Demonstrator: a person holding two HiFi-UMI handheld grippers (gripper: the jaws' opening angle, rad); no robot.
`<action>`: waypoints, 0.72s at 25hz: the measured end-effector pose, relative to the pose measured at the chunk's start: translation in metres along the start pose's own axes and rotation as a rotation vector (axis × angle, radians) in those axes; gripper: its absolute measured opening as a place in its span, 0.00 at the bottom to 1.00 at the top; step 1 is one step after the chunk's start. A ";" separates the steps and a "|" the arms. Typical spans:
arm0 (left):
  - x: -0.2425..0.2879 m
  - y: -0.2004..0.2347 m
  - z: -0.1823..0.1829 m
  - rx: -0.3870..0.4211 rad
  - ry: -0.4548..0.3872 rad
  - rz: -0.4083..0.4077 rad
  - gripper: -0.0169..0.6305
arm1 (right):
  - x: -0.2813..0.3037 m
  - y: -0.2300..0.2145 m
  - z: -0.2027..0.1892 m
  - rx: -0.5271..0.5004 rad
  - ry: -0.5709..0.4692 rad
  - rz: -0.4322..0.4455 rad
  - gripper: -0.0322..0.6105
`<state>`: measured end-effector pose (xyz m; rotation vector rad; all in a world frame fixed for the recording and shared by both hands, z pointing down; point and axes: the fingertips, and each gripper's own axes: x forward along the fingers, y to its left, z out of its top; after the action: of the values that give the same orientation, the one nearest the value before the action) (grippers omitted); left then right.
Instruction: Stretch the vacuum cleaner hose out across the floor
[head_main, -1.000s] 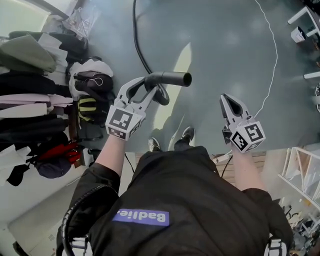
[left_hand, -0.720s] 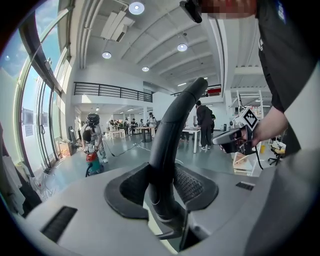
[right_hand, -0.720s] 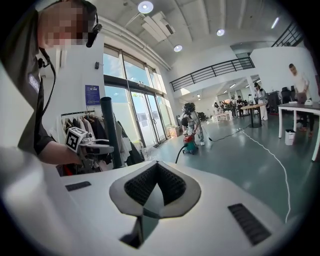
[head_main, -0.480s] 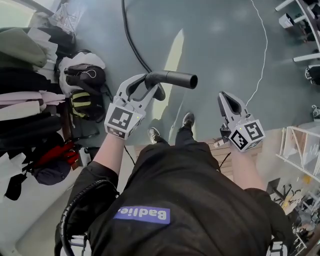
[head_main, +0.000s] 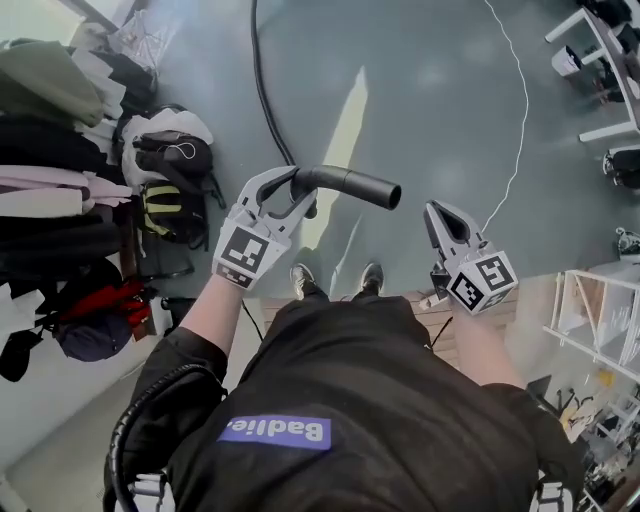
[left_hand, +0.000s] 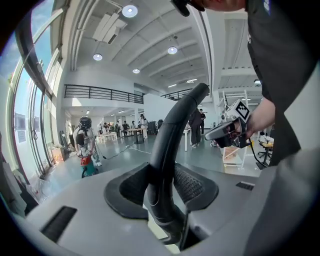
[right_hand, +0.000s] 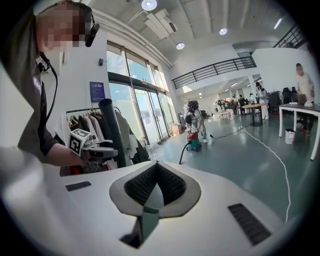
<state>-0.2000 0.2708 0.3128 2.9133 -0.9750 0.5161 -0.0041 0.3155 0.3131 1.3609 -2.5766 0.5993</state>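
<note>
The black vacuum hose (head_main: 262, 90) trails away over the grey floor, and its rigid curved end tube (head_main: 350, 185) is held at waist height. My left gripper (head_main: 293, 190) is shut on that tube; in the left gripper view the tube (left_hand: 172, 135) stands between the ribbed pads (left_hand: 192, 182). My right gripper (head_main: 433, 210) hangs to the right of the tube, shut with nothing in it, its pads (right_hand: 172, 185) meeting. Far off, the red and green vacuum cleaner (right_hand: 194, 142) stands on the floor with a person bent over it.
A rack of clothes and bags (head_main: 70, 190) lines the left side. A thin white cable (head_main: 522, 110) curves over the floor at right. White furniture legs (head_main: 600, 50) stand at top right, a white shelf frame (head_main: 590, 320) at right. My shoes (head_main: 300, 280) are below the tube.
Both grippers have moved with me across the floor, and the hose end tube went along in the left gripper. The clothes rack and furniture have shifted in view. Neither grip changed.
</note>
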 end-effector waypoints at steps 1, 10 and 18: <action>0.003 -0.007 0.003 0.009 0.003 0.002 0.27 | 0.000 -0.006 0.000 0.000 -0.001 0.019 0.05; 0.049 -0.066 0.012 0.007 0.030 0.045 0.27 | -0.035 -0.091 -0.016 0.053 -0.035 0.082 0.05; 0.059 -0.082 -0.001 -0.009 0.039 0.006 0.27 | -0.094 -0.118 -0.057 0.105 -0.074 -0.058 0.05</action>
<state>-0.1077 0.3027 0.3395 2.8820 -0.9795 0.5648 0.1440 0.3512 0.3654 1.5132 -2.5855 0.6965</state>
